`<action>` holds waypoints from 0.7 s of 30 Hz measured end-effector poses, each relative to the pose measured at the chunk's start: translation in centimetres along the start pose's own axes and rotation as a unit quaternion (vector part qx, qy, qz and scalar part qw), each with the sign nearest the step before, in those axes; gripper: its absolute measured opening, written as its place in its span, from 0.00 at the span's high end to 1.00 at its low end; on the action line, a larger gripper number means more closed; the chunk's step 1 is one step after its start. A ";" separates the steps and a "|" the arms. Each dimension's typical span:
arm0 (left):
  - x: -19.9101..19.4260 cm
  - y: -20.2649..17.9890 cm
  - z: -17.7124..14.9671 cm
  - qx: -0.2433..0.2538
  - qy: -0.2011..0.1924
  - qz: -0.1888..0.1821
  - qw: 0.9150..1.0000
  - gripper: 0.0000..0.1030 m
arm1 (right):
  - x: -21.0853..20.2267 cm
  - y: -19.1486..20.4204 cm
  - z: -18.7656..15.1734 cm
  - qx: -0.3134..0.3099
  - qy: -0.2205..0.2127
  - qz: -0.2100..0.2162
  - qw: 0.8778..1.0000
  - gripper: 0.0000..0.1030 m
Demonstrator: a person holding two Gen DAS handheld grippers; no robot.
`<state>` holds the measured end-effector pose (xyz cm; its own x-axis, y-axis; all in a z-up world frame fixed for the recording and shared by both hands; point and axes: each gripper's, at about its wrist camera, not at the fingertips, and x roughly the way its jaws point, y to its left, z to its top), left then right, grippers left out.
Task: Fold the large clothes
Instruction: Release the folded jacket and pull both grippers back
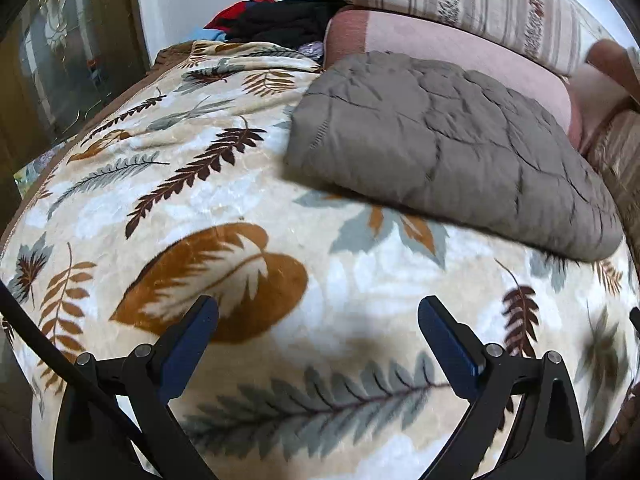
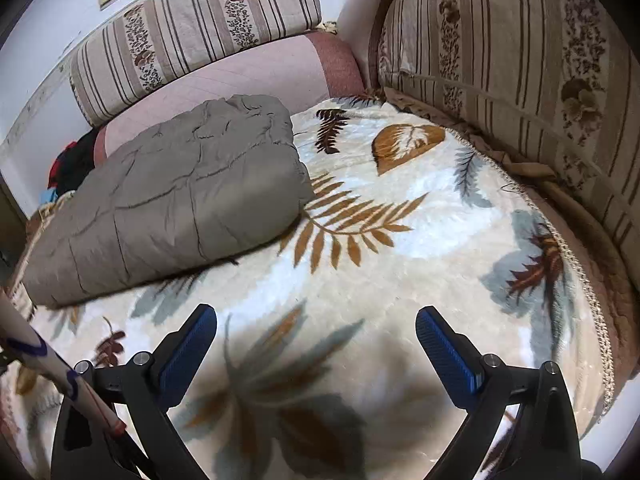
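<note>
A grey quilted garment (image 1: pixel 452 144) lies folded into a thick rectangle on a cream blanket with a leaf print (image 1: pixel 224 200). In the right wrist view the garment (image 2: pixel 176 200) sits at the left, on the same blanket (image 2: pixel 400 260). My left gripper (image 1: pixel 318 312) is open and empty, hovering over the blanket, short of the garment's near edge. My right gripper (image 2: pixel 316 320) is open and empty too, over the blanket, to the right of and nearer than the garment.
Striped cushions (image 2: pixel 192 36) and a pink bolster (image 1: pixel 440 40) line the back. Another striped cushion (image 2: pixel 520 60) stands along the right. A heap of dark and red clothes (image 1: pixel 276 20) lies in the far corner. A glass-fronted cabinet (image 1: pixel 64 60) stands at the left.
</note>
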<state>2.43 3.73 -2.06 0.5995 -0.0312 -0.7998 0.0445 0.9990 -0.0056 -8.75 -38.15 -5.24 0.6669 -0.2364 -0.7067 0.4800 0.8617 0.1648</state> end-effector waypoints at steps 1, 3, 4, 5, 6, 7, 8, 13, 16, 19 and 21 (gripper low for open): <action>-0.2 -0.2 -0.1 0.002 0.000 0.000 1.000 0.03 | 0.1 -0.1 -0.4 -0.003 0.000 -0.003 1.000 0.01; -0.6 -0.7 -0.2 0.007 -0.001 0.001 1.000 0.03 | 0.3 -0.5 -0.8 -0.004 0.001 -0.006 1.000 0.01; -0.7 -1.0 -0.2 0.010 -0.004 0.002 1.000 0.03 | 0.5 -0.8 -1.1 -0.002 0.003 -0.007 1.000 0.01; -0.9 -1.2 -0.2 0.013 -0.006 0.005 1.000 0.03 | 0.6 -1.0 -1.2 0.001 0.005 -0.005 1.000 0.01; -0.9 -1.3 0.0 0.015 -0.006 0.006 1.000 0.03 | 0.8 -1.2 -1.3 0.004 0.006 -0.003 1.000 0.01; -1.0 -1.6 0.0 0.017 -0.007 0.006 1.000 0.03 | 0.9 -1.4 -1.3 0.008 0.008 -0.001 1.000 0.01; -1.0 -1.7 0.0 0.017 -0.006 0.004 1.000 0.03 | 0.9 -1.6 -1.4 0.010 0.009 0.001 1.000 0.01; -0.3 -2.2 -0.1 0.017 0.003 0.001 1.000 0.03 | 1.4 -2.1 -1.5 0.019 0.013 0.005 1.000 0.01; 0.4 -1.9 -0.1 0.012 0.011 -0.001 1.000 0.03 | 2.1 -2.3 -1.6 0.025 0.022 0.006 0.999 0.01; 0.8 -1.3 0.1 0.001 0.014 -0.010 1.000 0.03 | 2.2 -2.2 -1.7 0.020 0.020 0.001 1.000 0.01; 1.0 -0.9 0.7 -0.007 0.013 -0.018 1.000 0.03 | 2.3 -2.0 -1.6 0.019 0.023 -0.001 1.000 0.01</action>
<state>3.52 2.79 -2.46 0.5762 -0.0662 -0.8146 0.0535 0.9976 -0.0432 -9.11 -39.72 -8.27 0.6399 -0.2171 -0.7372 0.5028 0.8437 0.1880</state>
